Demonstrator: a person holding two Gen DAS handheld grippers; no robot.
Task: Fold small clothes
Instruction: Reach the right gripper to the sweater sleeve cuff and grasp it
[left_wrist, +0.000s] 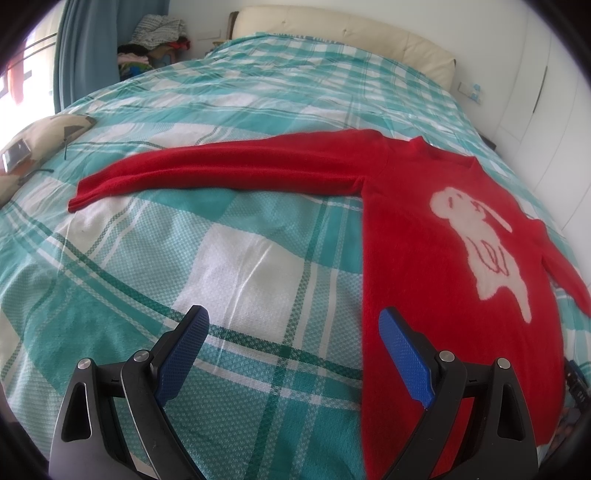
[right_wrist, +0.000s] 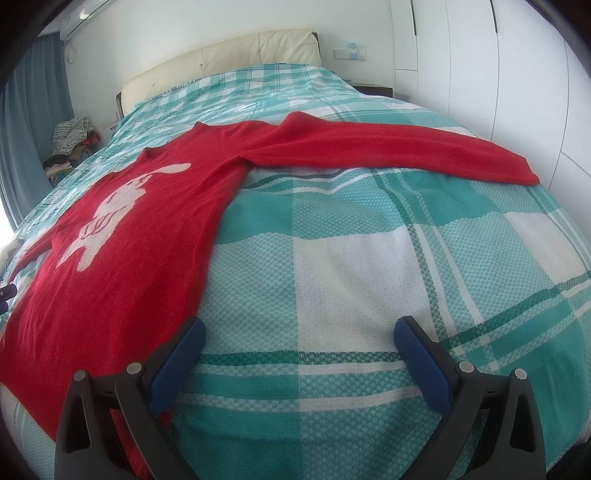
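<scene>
A red sweater (left_wrist: 417, 258) with a white rabbit on its front lies flat and face up on the bed. One sleeve (left_wrist: 221, 170) stretches straight out to the left in the left wrist view. The other sleeve (right_wrist: 406, 147) reaches out to the right in the right wrist view. My left gripper (left_wrist: 291, 325) hovers open over the sweater's lower left hem edge, with its right finger above red cloth. My right gripper (right_wrist: 299, 336) is open too, over the lower right side of the sweater (right_wrist: 140, 236), its left finger above the red edge. Nothing is held.
The bed has a teal and white plaid cover (left_wrist: 229, 266) and a cream headboard (right_wrist: 221, 59). A beige cushion with a small device (left_wrist: 22, 155) lies at the bed's left edge. A pile of clothes (left_wrist: 155, 40) sits beside blue curtains. White wardrobe doors (right_wrist: 498, 74) line the right wall.
</scene>
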